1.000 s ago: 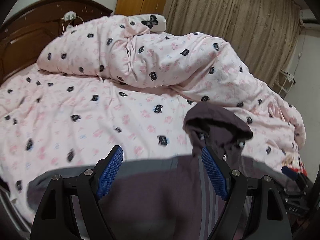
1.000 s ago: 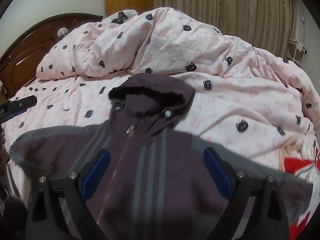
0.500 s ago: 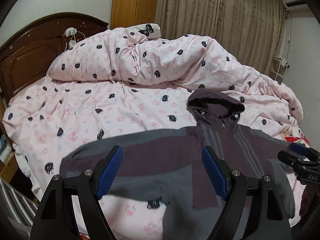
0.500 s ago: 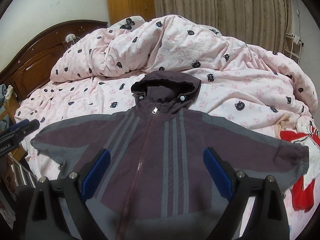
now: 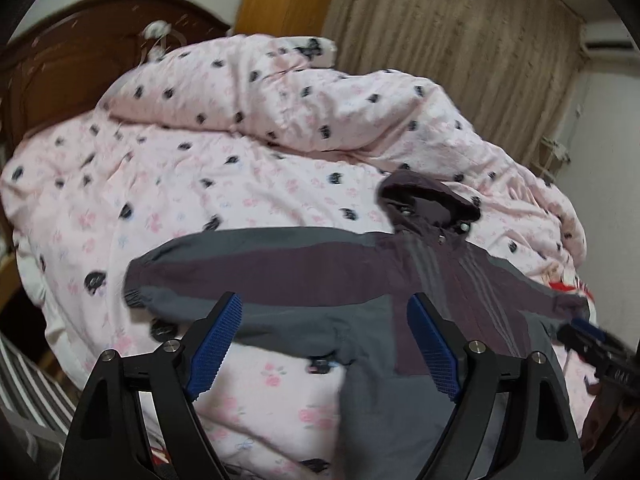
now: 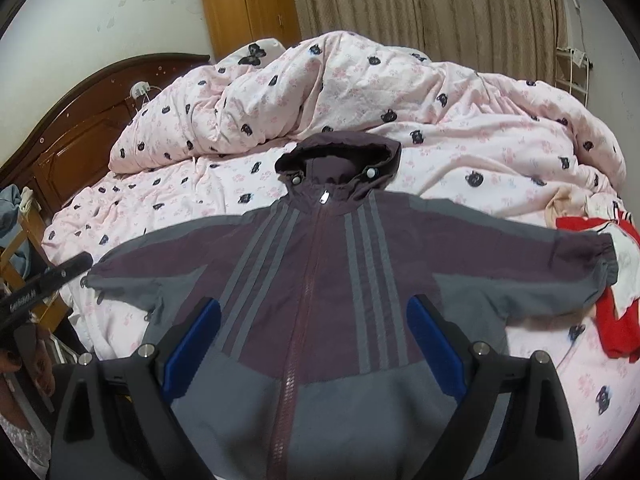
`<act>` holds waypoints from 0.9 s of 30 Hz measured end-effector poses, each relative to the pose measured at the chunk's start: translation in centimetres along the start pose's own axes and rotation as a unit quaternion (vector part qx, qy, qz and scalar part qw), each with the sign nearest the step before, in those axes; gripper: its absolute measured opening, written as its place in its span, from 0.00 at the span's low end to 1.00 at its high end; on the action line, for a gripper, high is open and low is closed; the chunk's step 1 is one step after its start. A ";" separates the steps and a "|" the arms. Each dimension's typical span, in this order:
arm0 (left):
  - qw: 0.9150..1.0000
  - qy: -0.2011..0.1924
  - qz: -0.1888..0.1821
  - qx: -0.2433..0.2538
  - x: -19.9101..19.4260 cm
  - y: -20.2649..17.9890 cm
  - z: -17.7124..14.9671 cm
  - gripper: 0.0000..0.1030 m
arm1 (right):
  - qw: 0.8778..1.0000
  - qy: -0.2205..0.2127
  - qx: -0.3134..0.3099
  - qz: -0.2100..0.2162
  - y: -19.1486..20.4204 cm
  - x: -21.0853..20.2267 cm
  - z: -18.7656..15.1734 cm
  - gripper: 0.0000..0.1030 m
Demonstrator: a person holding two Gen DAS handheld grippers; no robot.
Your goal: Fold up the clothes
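Note:
A purple and grey hooded jacket (image 6: 320, 248) lies spread front-up on the pink bed, zipped, hood toward the headboard and both sleeves stretched sideways. My right gripper (image 6: 314, 304) hovers open over the jacket's chest with nothing between its pads. My left gripper (image 5: 324, 304) hangs above the jacket's (image 5: 320, 264) left sleeve and armpit; its jaws are opening and nothing is pinched between them. In the left wrist view the right gripper's tip (image 5: 592, 344) shows at the right edge. In the right wrist view the left gripper's tip (image 6: 48, 284) shows at the left edge.
A bunched pink duvet (image 6: 360, 92) fills the back of the bed before a dark wooden headboard (image 6: 80, 136). Red and white clothes (image 6: 612, 304) lie by the right sleeve. A wooden chair (image 6: 20, 256) stands at the bed's left side. A wardrobe (image 6: 248, 4) and curtains stand behind.
Both grippers have drawn back from the jacket toward the near edge of the bed, so the whole spread garment shows. Both have stayed open and hold nothing.

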State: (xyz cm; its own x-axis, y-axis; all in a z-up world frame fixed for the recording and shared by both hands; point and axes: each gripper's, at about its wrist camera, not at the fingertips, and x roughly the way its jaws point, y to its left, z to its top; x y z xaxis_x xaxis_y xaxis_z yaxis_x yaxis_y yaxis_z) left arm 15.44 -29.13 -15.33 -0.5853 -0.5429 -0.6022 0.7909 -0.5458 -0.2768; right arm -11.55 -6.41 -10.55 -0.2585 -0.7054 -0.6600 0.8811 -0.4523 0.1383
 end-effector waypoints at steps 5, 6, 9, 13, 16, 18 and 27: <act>0.997 -0.013 0.036 -0.068 0.2 5.7 0.1 0.79 | 1.000 0.009 -0.006 0.001 0.9 0.7 -0.8 0.93; 0.995 -0.017 0.042 -0.083 0.2 7.0 0.1 0.79 | 1.000 0.011 -0.005 0.003 1.1 0.8 -0.9 0.93; 0.991 -0.020 0.047 -0.122 0.6 10.1 -0.4 0.79 | 1.000 0.017 -0.006 0.011 1.6 1.3 -1.0 0.93; 0.985 -0.020 0.046 -0.165 1.2 13.8 -1.1 0.79 | 0.999 0.025 -0.007 0.022 2.4 1.9 -1.0 0.93; 0.984 -0.006 0.018 -0.179 2.2 14.7 -1.8 0.79 | 0.999 0.029 0.001 0.038 2.8 2.3 -0.9 0.93; 0.982 0.001 0.002 -0.191 2.9 15.0 -2.4 0.79 | 0.999 0.028 -0.002 0.042 3.3 2.4 -0.7 0.93; 0.978 0.010 -0.041 -0.205 4.0 14.2 -2.7 0.78 | 0.998 0.035 -0.014 0.047 4.4 3.3 -0.6 0.93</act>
State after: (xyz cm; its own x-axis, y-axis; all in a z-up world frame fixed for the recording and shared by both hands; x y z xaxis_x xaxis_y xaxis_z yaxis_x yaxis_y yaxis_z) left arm 24.87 -37.33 -23.67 -0.6496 -0.4936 -0.5783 0.7489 -0.2837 -0.5989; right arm -8.31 -10.36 -12.58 -0.1478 -0.7036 -0.6951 0.9107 -0.3709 0.1818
